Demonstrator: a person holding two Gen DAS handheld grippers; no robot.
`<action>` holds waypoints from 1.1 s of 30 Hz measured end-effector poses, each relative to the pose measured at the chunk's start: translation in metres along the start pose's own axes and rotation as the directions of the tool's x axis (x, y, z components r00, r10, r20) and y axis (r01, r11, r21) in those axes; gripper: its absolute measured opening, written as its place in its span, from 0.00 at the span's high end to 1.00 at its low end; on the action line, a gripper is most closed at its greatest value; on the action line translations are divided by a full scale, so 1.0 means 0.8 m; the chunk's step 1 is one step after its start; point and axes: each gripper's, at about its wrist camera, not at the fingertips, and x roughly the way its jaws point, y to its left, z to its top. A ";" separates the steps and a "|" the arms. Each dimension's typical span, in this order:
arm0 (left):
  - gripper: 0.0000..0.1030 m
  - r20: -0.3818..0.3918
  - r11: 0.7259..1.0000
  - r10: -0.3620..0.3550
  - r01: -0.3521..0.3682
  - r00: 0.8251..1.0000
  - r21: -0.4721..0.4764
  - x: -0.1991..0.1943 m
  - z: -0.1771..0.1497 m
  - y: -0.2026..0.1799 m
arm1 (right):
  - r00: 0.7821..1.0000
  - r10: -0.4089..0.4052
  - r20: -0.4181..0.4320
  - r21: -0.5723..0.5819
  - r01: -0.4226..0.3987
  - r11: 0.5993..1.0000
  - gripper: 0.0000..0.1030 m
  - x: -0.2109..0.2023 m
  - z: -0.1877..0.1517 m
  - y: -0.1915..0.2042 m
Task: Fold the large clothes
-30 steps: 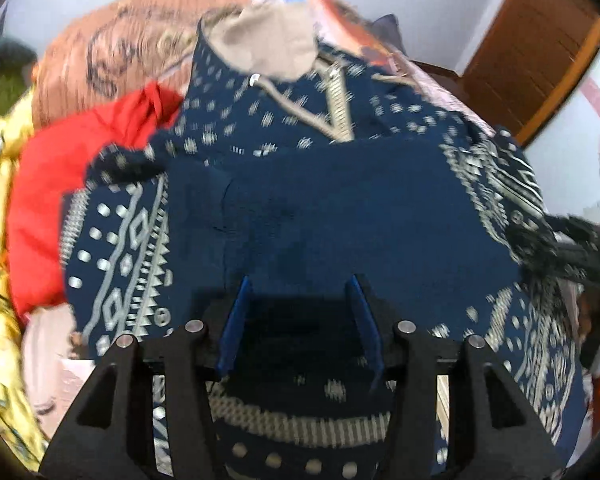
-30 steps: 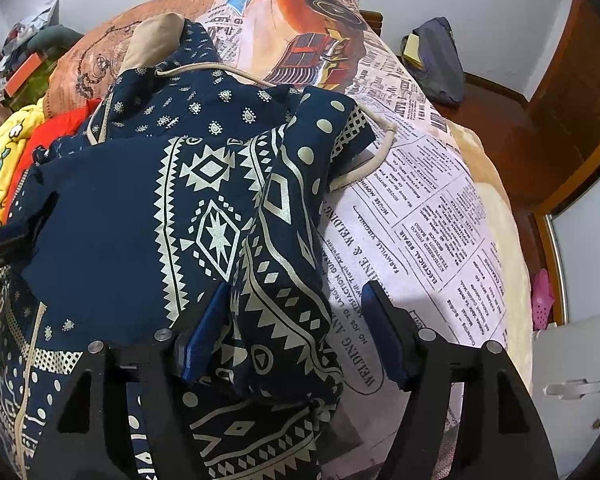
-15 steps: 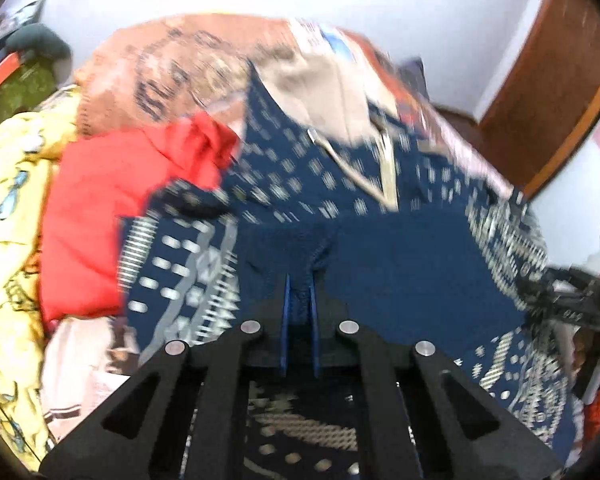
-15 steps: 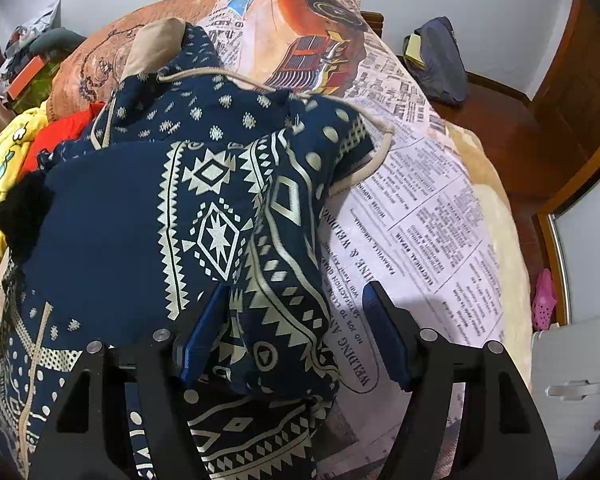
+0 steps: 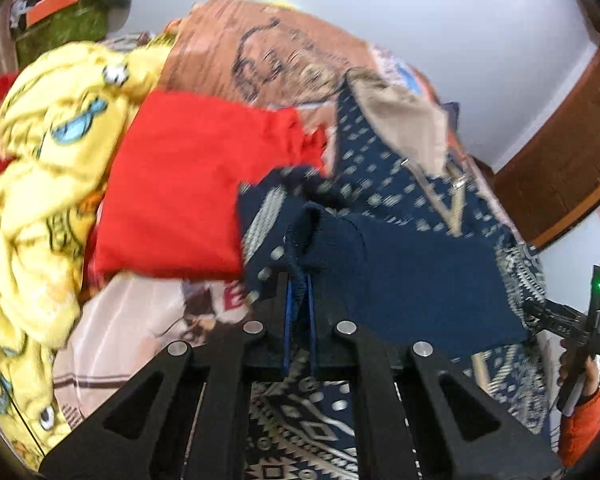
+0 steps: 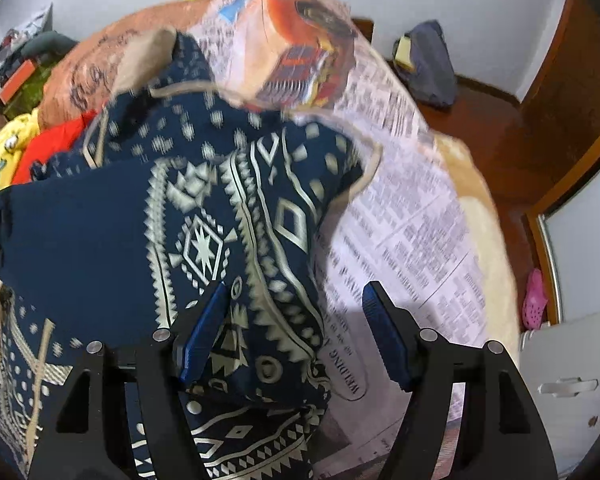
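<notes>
Pinching a fold of the navy hoodie (image 5: 420, 280), the left gripper (image 5: 298, 300) should draw it across evenly while the right gripper (image 6: 296, 328) straddles the sleeve, jaws wide and gripping nothing.

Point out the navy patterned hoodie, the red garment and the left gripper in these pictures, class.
navy patterned hoodie (image 6: 100, 240), right wrist view, on its plain dark panel.
red garment (image 5: 188, 184), left wrist view, on its flat middle.
left gripper (image 5: 299, 284), left wrist view, between its closed fingertips.
</notes>
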 end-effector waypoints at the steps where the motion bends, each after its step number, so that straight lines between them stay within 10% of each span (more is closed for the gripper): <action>1: 0.95 -0.006 1.000 0.012 -0.012 1.000 -0.005 0.005 -0.003 0.005 | 1.000 0.005 -0.011 0.003 -0.005 1.000 0.35 0.005 -0.002 0.000; 8: 0.99 -0.099 0.991 0.136 -0.136 0.986 0.008 0.036 -0.027 0.043 | 1.000 -0.010 -0.003 -0.007 0.010 1.000 0.35 -0.003 -0.001 0.002; 15: 0.97 -0.022 0.976 0.194 -0.190 0.981 0.106 -0.002 -0.013 0.025 | 0.998 -0.003 0.069 -0.043 0.006 0.999 0.35 -0.038 0.017 0.016; 20: 0.84 0.068 0.957 0.209 -0.218 0.976 0.190 -0.026 0.019 -0.011 | 0.987 0.020 0.162 -0.073 -0.008 0.997 0.35 -0.070 0.045 0.033; 24: 0.48 0.147 0.942 0.186 -0.219 0.972 0.253 -0.035 0.049 -0.053 | 0.973 0.051 0.225 -0.095 -0.030 0.995 0.35 -0.089 0.072 0.047; 33: 0.39 0.126 0.959 0.076 -0.107 0.989 0.261 0.009 0.124 -0.116 | 0.961 0.082 0.264 -0.121 -0.051 0.991 0.35 -0.077 0.144 0.078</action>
